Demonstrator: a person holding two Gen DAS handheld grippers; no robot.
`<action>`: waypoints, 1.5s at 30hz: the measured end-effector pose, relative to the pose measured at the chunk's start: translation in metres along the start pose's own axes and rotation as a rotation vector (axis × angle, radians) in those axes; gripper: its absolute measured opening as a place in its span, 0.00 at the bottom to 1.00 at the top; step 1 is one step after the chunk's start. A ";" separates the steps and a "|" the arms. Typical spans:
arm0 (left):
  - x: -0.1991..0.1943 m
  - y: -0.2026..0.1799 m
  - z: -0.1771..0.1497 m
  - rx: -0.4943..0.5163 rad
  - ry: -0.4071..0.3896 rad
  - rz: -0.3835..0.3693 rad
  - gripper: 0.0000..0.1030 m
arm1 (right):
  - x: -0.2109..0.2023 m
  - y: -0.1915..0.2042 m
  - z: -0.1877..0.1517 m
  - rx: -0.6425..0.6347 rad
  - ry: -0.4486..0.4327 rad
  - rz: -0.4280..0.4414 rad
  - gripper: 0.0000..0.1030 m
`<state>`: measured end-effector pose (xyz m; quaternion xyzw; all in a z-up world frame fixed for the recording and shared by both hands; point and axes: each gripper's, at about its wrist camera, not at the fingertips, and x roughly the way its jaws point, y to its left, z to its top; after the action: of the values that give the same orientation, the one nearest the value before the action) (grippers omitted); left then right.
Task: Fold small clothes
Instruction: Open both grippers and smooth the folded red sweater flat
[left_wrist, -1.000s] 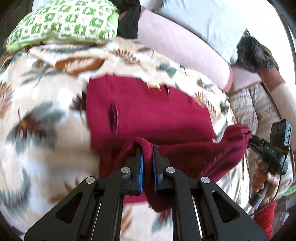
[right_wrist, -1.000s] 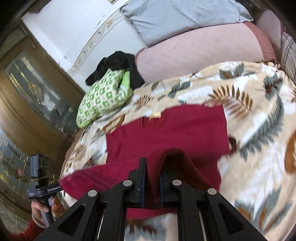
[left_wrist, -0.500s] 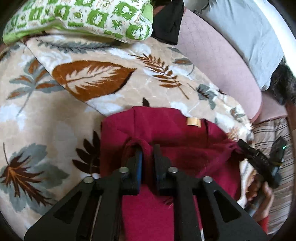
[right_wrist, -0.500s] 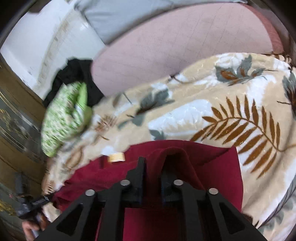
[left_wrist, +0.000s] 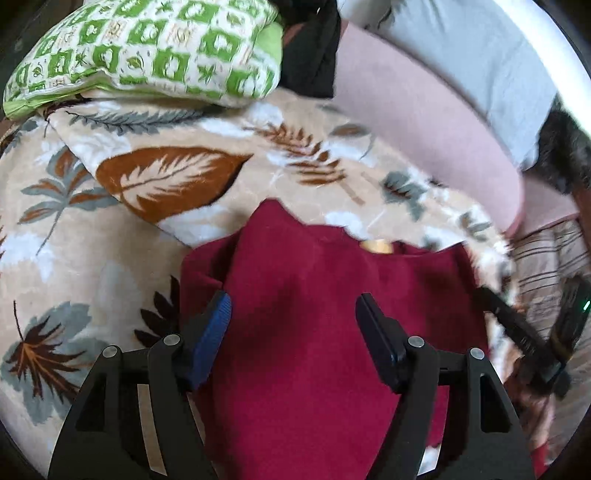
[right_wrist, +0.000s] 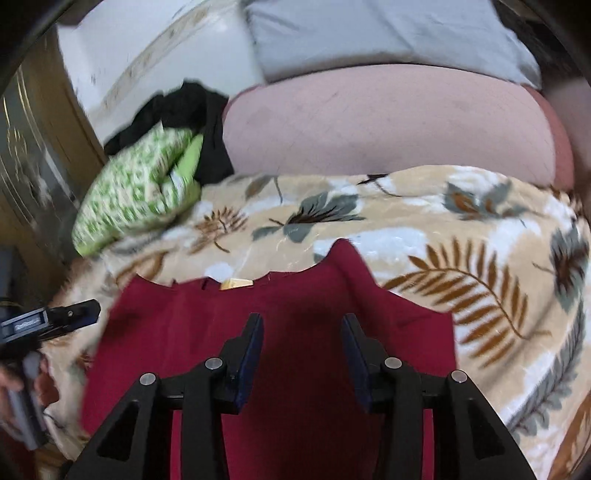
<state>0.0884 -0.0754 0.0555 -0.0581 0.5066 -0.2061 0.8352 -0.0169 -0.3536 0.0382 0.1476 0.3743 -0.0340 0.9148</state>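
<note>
2 spread, empty tongs are seen: in the left wrist view the left gripper (left_wrist: 293, 314) over the red garment (left_wrist: 332, 332) on the leaf-print blanket (left_wrist: 110, 229), in the right wrist view the right gripper (right_wrist: 302, 334) likewise, where the seemingly uneven far edge is best smoothed flat.

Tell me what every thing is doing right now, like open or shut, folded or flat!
left gripper: open, holding nothing, over the cloth.
right gripper: open, holding nothing, over the cloth.
red garment: folded over on itself, let go, lying on the blanket.
leaf blanket: spread out under the garment.
green pillow: lying at the blanket's far edge.
black cloth: crumpled behind the pillow.
</note>
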 end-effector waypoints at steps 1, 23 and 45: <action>0.008 0.002 0.000 0.004 -0.002 0.034 0.68 | 0.014 -0.001 0.003 0.006 0.018 -0.013 0.41; 0.006 -0.004 -0.026 0.122 -0.039 0.185 0.68 | -0.012 -0.005 -0.023 0.001 0.054 -0.132 0.42; -0.035 -0.003 -0.087 0.106 -0.024 0.126 0.68 | -0.046 -0.005 -0.060 -0.040 0.061 -0.306 0.42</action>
<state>-0.0019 -0.0548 0.0436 0.0157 0.4877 -0.1787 0.8544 -0.0909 -0.3429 0.0281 0.0716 0.4206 -0.1609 0.8900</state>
